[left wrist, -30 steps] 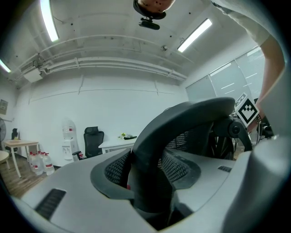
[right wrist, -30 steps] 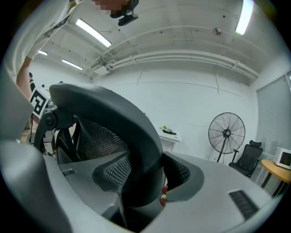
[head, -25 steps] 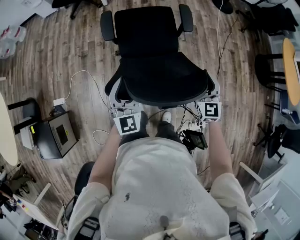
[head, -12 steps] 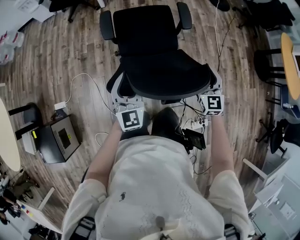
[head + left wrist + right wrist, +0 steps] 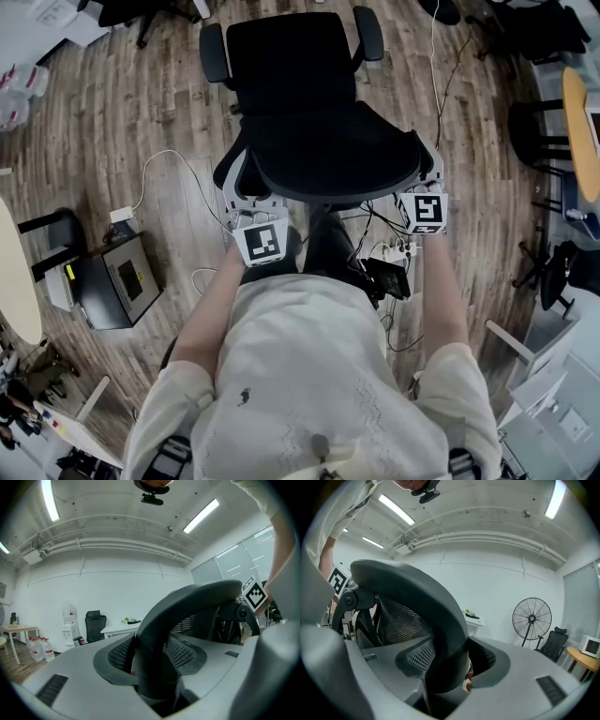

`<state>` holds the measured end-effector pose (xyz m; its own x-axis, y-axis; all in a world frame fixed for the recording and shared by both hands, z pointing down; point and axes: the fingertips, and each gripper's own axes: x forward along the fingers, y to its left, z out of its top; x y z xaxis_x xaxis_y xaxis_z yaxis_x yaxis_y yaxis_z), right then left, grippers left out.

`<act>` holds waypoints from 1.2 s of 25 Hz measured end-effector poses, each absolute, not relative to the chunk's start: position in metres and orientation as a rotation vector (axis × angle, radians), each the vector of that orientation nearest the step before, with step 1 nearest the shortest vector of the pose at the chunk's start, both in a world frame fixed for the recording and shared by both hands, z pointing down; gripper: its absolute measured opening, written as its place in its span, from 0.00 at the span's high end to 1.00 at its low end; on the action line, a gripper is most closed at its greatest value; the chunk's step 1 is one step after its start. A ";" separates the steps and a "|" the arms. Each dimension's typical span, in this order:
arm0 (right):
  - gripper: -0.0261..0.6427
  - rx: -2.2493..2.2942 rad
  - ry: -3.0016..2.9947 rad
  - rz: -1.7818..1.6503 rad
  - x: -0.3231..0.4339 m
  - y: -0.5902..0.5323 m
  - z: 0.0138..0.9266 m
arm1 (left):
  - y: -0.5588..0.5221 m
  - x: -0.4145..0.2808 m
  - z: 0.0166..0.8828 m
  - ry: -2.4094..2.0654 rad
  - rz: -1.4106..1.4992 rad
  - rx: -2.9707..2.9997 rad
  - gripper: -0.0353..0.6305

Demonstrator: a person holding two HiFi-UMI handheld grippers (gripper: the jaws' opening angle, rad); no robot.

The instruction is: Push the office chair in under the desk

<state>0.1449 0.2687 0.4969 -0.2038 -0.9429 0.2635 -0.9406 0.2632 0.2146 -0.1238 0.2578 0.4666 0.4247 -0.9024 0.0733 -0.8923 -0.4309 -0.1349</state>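
Observation:
The black office chair [image 5: 292, 80] stands on the wood floor in front of me, its seat facing away. Its mesh backrest [image 5: 328, 159] curves toward me. My left gripper [image 5: 246, 204] grips the backrest's left edge, and its jaws are closed on the thick black frame [image 5: 187, 606], which fills the gap of the left gripper [image 5: 157, 670]. My right gripper [image 5: 427, 176] holds the backrest's right edge in the same way. There the frame [image 5: 417, 597] sits clamped between the jaws of the right gripper [image 5: 449, 670]. A white desk [image 5: 119, 628] stands by the far wall.
Cables and a power strip [image 5: 386, 249] lie on the floor under the backrest. A black box [image 5: 117, 281] sits at the left, dark chairs [image 5: 553, 272] and a round wooden table [image 5: 581, 141] at the right. A standing fan [image 5: 531, 618] is by the wall.
The person's feet have shifted beneath the backrest. The chair and both grippers stay almost where they were, both still clamped on the frame.

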 end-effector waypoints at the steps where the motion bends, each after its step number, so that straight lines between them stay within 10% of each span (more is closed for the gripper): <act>1: 0.62 1.721 -2.202 -0.011 0.145 0.268 0.497 | 0.257 -0.124 0.466 1.627 -0.208 -2.582 0.61; 30: 0.62 1.703 -2.221 -0.007 0.149 0.201 0.496 | 0.191 -0.120 0.468 1.656 -0.210 -2.567 0.61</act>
<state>0.1489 0.2010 0.4959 -0.2227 -0.9385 0.2639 -0.9369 0.2809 0.2082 -0.1202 0.1910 0.4675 0.4068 -0.9107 0.0719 -0.8998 -0.4130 -0.1404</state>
